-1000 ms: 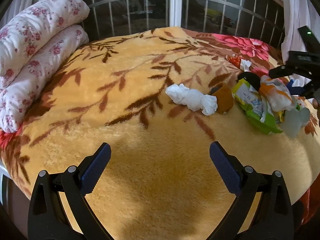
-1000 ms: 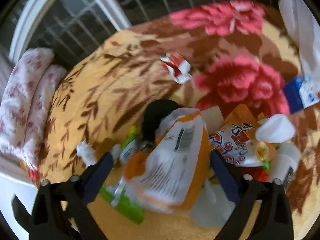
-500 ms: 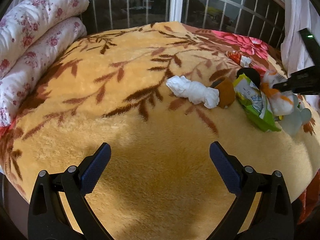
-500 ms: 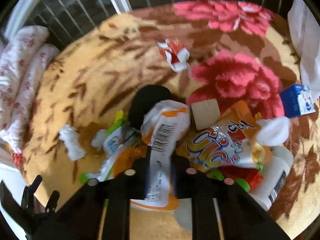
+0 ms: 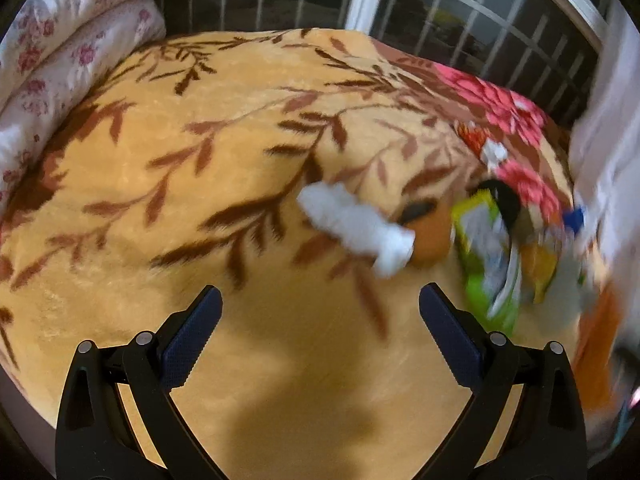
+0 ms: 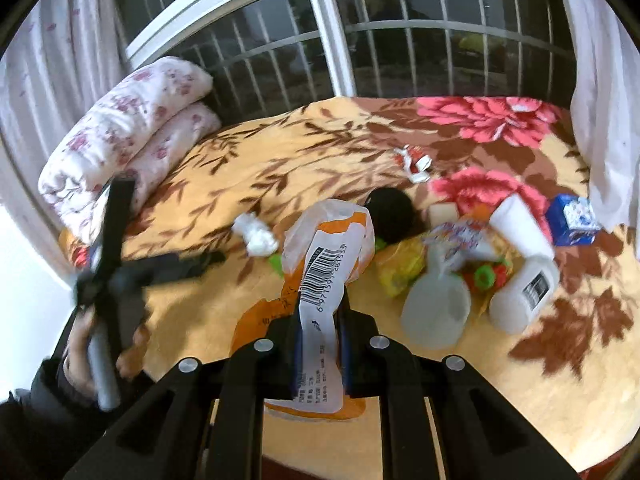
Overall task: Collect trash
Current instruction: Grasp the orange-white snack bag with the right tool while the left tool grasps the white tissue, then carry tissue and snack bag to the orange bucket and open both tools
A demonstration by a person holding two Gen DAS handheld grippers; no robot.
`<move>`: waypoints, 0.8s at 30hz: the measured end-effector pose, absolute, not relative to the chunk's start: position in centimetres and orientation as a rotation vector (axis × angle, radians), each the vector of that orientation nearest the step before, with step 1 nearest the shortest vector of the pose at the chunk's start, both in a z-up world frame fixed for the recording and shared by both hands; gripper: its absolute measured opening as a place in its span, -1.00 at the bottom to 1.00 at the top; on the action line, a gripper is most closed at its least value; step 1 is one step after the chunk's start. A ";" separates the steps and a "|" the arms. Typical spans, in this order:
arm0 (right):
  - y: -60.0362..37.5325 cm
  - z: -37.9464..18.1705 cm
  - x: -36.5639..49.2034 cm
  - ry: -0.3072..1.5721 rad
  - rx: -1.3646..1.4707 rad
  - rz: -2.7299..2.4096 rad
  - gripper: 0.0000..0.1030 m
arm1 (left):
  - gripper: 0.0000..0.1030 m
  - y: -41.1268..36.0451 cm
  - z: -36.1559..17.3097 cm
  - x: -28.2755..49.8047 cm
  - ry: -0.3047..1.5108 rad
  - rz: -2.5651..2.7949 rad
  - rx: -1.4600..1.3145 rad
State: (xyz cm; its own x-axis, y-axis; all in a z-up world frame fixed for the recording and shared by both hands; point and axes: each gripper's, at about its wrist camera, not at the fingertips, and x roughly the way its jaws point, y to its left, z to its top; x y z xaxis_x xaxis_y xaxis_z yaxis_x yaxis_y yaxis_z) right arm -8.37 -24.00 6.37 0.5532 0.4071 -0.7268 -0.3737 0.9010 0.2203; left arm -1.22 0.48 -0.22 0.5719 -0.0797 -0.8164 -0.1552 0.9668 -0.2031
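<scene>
My right gripper [image 6: 320,320] is shut on an orange and white snack bag [image 6: 324,264], lifted clear of the bed. Below lies a pile of trash: a clear plastic bottle [image 6: 436,304], a white bottle [image 6: 524,288], a yellow wrapper [image 6: 400,268], a blue carton [image 6: 572,220] and a black round thing [image 6: 392,212]. My left gripper [image 5: 316,336] stands open over the bare blanket, short of a crumpled white tissue [image 5: 356,228], an orange-brown object [image 5: 432,236] and a green wrapper [image 5: 488,264]. The left gripper [image 6: 120,256] also shows in the right wrist view, held by a hand [image 6: 84,364].
An orange flowered blanket [image 5: 160,200] covers the bed. Folded floral quilts [image 6: 128,132] lie at its far left. A barred window [image 6: 360,40] runs behind the bed, and a white curtain [image 6: 600,100] hangs at the right. A red and white scrap [image 6: 416,164] lies farther back.
My right gripper closed on the orange and white bag and lifted it up and back from the pile. The left gripper shifted sideways over the blanket, still open.
</scene>
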 end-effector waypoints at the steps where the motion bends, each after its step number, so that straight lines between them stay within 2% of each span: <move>1: -24.2 6.1 -8.5 0.875 0.054 0.478 -0.73 | 0.87 0.2 -0.1 -0.4 0.967 0.065 -0.279; 10: -27.4 4.2 -8.1 0.878 0.126 0.463 -0.72 | 0.83 -0.4 -2.8 6.3 1.114 0.224 -0.535; 11: -27.8 3.9 -8.0 0.882 0.129 0.462 -0.72 | 0.76 -0.8 -3.2 6.9 1.121 0.252 -0.522; 12: -27.9 3.6 -7.9 0.887 0.133 0.464 -0.72 | 0.60 -1.1 -3.5 7.3 1.133 0.269 -0.510; 13: -28.3 3.2 -7.7 0.896 0.147 0.466 -0.72 | 0.18 -1.3 -4.1 7.7 1.151 0.278 -0.504; 15: -28.7 2.8 -7.5 0.900 0.168 0.473 -0.72 | -0.12 -1.6 -4.9 8.0 1.160 0.329 -0.470; 16: -28.8 2.8 -7.4 0.900 0.176 0.477 -0.72 | -0.36 -1.7 -4.8 8.0 1.147 0.341 -0.456; 24: -29.2 3.6 -8.3 0.859 0.209 0.478 -0.72 | -0.43 -1.7 -1.4 4.0 1.024 0.277 -0.341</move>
